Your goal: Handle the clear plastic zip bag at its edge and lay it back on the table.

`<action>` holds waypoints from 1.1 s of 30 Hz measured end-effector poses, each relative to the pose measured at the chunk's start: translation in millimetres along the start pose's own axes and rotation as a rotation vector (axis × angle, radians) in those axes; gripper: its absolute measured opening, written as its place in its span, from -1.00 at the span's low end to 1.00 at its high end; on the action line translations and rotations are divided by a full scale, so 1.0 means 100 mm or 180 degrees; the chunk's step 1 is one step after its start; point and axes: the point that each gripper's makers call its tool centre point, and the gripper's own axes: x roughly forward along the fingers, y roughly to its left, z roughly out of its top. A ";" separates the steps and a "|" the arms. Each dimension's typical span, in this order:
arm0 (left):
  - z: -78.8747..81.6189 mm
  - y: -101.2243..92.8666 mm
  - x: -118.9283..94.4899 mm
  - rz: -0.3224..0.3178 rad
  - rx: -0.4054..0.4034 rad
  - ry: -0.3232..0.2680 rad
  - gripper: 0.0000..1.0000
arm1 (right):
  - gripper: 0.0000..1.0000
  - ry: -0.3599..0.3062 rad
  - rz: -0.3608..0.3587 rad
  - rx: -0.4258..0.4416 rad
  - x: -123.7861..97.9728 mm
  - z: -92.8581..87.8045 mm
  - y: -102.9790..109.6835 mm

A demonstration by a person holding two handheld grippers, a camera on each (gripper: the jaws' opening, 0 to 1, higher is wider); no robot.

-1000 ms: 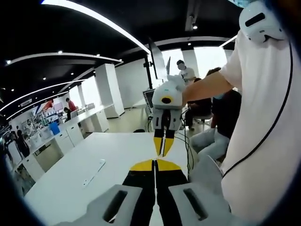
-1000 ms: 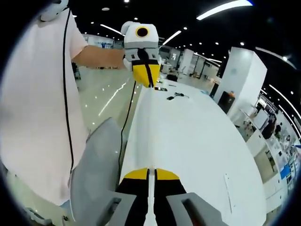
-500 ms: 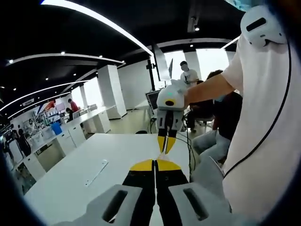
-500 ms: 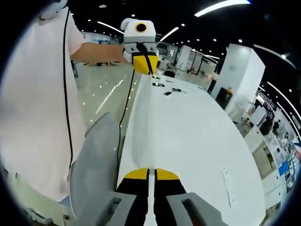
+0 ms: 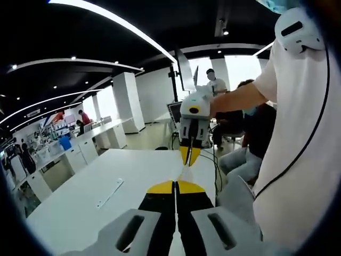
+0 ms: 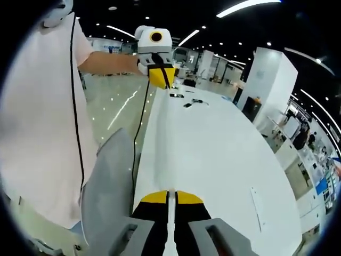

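The clear zip bag (image 5: 184, 172) shows only as a faint pale strip stretched in the air between the two grippers. My left gripper (image 5: 176, 186) is shut on its near edge. Facing it, my right gripper (image 5: 189, 156) hangs tips-down with its yellow jaws closed on the far edge. In the right gripper view my right gripper (image 6: 169, 196) is shut at the bottom, and the left gripper (image 6: 160, 80) stands opposite, held by a person's hand. The bag (image 6: 164, 144) is barely visible here, over the near edge of the long white table (image 6: 224, 154).
A small flat white strip (image 5: 109, 193) lies on the table (image 5: 85, 202). A grey chair (image 6: 109, 181) stands beside the table, next to the person in a white shirt (image 6: 37, 117) with a black cable. Small items (image 6: 186, 101) lie at the table's far end. People sit beyond (image 5: 240, 122).
Both grippers stay shut. In each view the opposite gripper sits slightly higher and farther than a second ago, so the span between them looks a little longer.
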 end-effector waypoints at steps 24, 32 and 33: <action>-0.16 -0.12 0.05 -0.0072 0.0100 0.0211 -1.00 | -1.00 0.0223 -0.0003 0.0007 -0.16 0.05 0.04; -0.17 -0.15 0.08 -0.0098 0.0114 0.0241 -1.00 | -1.00 0.0380 0.0006 -0.0057 -0.17 0.03 0.06; -0.18 -0.15 0.08 -0.0106 0.0106 0.0247 -1.00 | -1.00 0.0392 0.0001 -0.0078 -0.17 0.03 0.06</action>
